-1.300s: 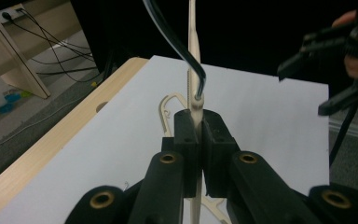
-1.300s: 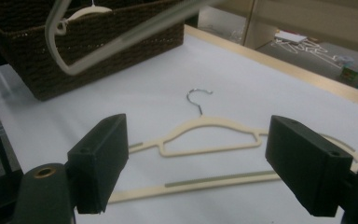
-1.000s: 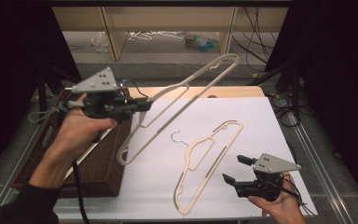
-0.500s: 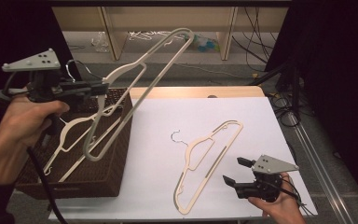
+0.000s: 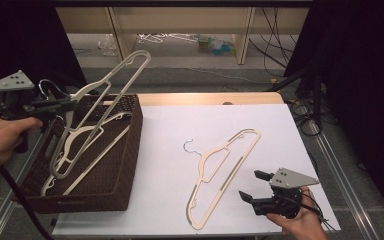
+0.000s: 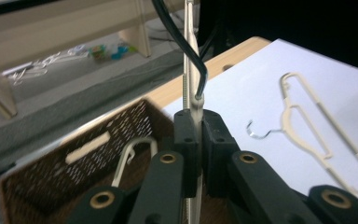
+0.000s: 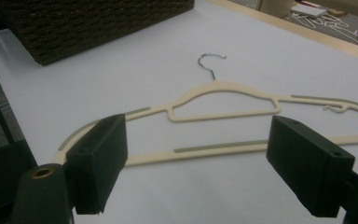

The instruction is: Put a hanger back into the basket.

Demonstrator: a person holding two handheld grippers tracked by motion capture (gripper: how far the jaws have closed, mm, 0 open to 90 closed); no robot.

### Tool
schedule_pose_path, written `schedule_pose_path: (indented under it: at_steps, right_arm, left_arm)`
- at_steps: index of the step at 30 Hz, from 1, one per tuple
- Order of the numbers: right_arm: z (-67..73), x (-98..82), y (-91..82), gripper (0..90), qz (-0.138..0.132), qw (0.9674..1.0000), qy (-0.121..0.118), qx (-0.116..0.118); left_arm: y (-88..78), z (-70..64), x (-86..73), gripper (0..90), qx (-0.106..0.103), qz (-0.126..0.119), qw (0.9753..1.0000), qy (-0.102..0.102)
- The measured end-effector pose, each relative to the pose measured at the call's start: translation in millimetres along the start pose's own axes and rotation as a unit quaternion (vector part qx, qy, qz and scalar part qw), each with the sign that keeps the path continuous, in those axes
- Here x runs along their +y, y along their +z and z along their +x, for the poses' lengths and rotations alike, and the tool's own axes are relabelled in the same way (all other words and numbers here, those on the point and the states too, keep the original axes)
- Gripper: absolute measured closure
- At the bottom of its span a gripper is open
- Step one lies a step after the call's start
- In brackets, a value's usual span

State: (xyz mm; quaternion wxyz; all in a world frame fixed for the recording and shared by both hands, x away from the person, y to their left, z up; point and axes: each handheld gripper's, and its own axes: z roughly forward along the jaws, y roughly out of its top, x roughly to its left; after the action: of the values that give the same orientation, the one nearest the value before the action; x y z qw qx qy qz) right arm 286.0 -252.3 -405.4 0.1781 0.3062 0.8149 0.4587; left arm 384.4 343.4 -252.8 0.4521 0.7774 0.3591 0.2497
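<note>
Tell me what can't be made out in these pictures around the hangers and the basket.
- Held hanger: in the left gripper view, cut off by the top edge.
- Basket: its floor in the high view, hidden by its near wall.
- Hanger on the table: in the right gripper view, its far end cut off at the right edge.

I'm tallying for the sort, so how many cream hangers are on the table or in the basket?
3: one held hanger in the left gripper over the basket, one basket hanger, one table hanger. More may be hidden.
</note>
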Motion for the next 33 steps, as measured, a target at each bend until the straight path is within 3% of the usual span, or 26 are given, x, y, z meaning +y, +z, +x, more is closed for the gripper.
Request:
schedule_pose_path:
  at_steps: [1, 2, 9, 17, 22, 24, 25, 29, 33]
  right_arm:
    - [0.0, -0.1, -0.3, 21.6, 0.001, 1.0, 0.001, 0.0]
    - [-0.1, -0.4, -0.3, 21.6, 0.001, 1.0, 0.003, -0.001]
    - [0.4, -2.0, 1.4, 21.8, 0.004, 1.0, 0.004, 0.002]
    - [-0.1, -2.9, 1.5, 21.8, 0.008, 1.0, 0.0, 0.003]
    - [0.3, -3.1, 1.2, 21.8, 0.009, 0.9999, 0.004, 0.004]
    - [0.3, -3.5, 1.3, 21.9, 0.008, 1.0, 0.001, 0.004]
    - [0.4, -3.6, 1.2, 21.9, 0.008, 1.0, 0.002, 0.004]
    - [0.0, -3.8, 0.8, 21.9, 0.007, 1.0, 0.001, 0.001]
    - [-0.2, -3.9, 0.7, 21.9, 0.009, 1.0, 0.002, 0.002]
  left_arm:
    - [-0.1, -0.5, -7.4, 85.6, -0.002, 0.013, 0.9993, -0.034]
    - [0.4, 2.3, -13.0, 85.6, -0.002, 0.02, 0.9991, -0.037]
    - [4.3, 16.0, -40.0, 85.6, 0.016, 0.061, 0.9975, -0.032]
    - [16.7, 26.5, -66.6, 85.5, 0.014, 0.098, 0.9943, -0.04]
    - [23.6, 29.7, -75.5, 85.5, 0.005, 0.111, 0.9927, -0.046]
    - [28.4, 33.8, -82.0, 85.5, 0.005, 0.128, 0.9903, -0.054]
    - [28.4, 37.1, -83.8, 85.5, 0.003, 0.139, 0.9892, -0.047]
    - [34.2, 40.1, -88.6, 85.5, -0.004, 0.139, 0.9884, -0.06]
    - [46.7, 37.3, -87.8, 85.4, -0.009, 0.153, 0.9864, -0.059]
